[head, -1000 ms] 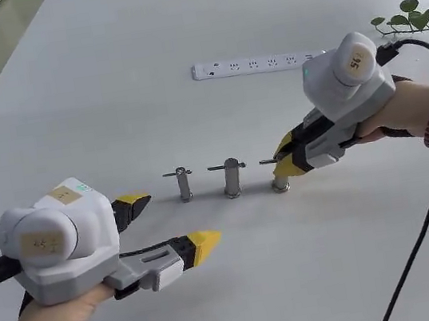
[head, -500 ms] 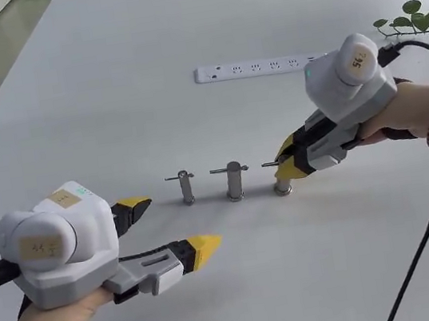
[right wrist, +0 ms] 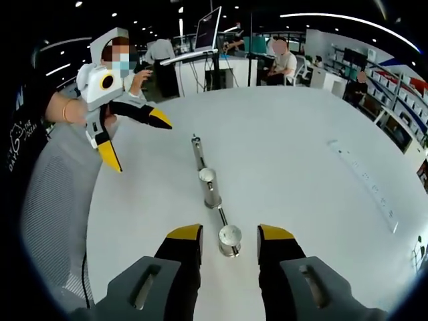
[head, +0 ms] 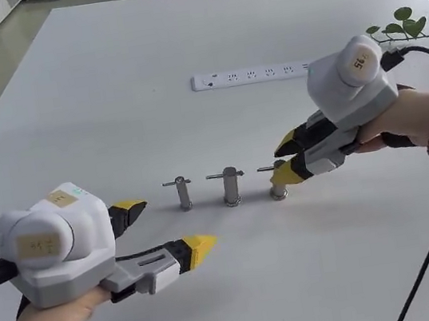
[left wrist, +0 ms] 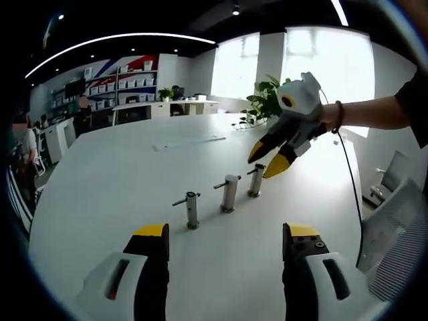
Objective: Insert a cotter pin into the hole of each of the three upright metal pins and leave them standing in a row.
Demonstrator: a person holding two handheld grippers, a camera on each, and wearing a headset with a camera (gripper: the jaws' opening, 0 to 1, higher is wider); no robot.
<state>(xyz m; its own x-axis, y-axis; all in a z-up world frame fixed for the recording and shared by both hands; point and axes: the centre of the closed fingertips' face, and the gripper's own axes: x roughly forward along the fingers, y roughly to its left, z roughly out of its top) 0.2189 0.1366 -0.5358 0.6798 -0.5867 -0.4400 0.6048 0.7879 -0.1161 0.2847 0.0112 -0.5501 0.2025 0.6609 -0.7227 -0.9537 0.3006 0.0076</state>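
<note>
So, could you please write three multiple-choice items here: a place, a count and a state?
1. Where does the power strip lie? A. on the table beyond the upright metal pins; B. between the two grippers; C. on the floor.
2. How many upright metal pins stand in the row? A. two; B. three; C. five.
3. How are the left gripper's tongs? A. shut on a pin; B. open, holding nothing; C. shut on a cable.
Key: A, it lies past the pins in the head view; B, three stand side by side; B, a wide gap parts the yellow tips.
</note>
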